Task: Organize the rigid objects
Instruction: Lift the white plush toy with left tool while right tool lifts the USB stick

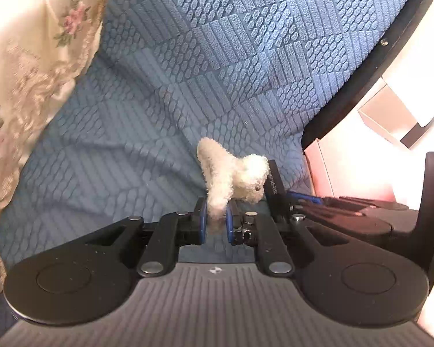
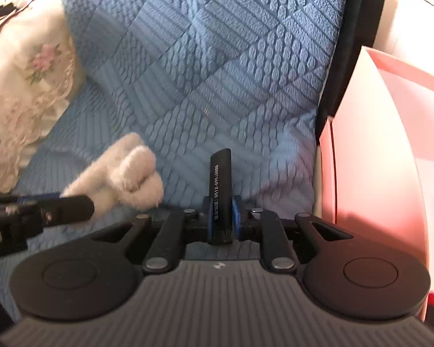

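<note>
Right wrist view shows my right hand-held gripper [image 2: 220,217] clamped on a flat black bar [image 2: 221,190] — white printed digits run up its face, and its long axis stands in line with my fingers, pointing out over the blue quilted cushion [image 2: 217,72]. The pink box [image 2: 376,159] lies just to the right of that bar, its wall rising beside the cushion's dark edge; I judge it the likely place to put things, so the coming move turns on swinging rightward, and my right hand is the nearer one.

My left hand-held gripper [image 1: 217,219] is closed on one leg of a small white plush dog [image 1: 231,173], which sticks out above the jaws with its head toward the right.

Only the left wrist view shows the dog whole, and how close the two grippers sit: the bar [image 1: 275,179] rests right against the toy's head. Only the right view shows the print and the box's open interior — the dog [image 2: 124,173] there is a blurred lump at lower left.
</note>
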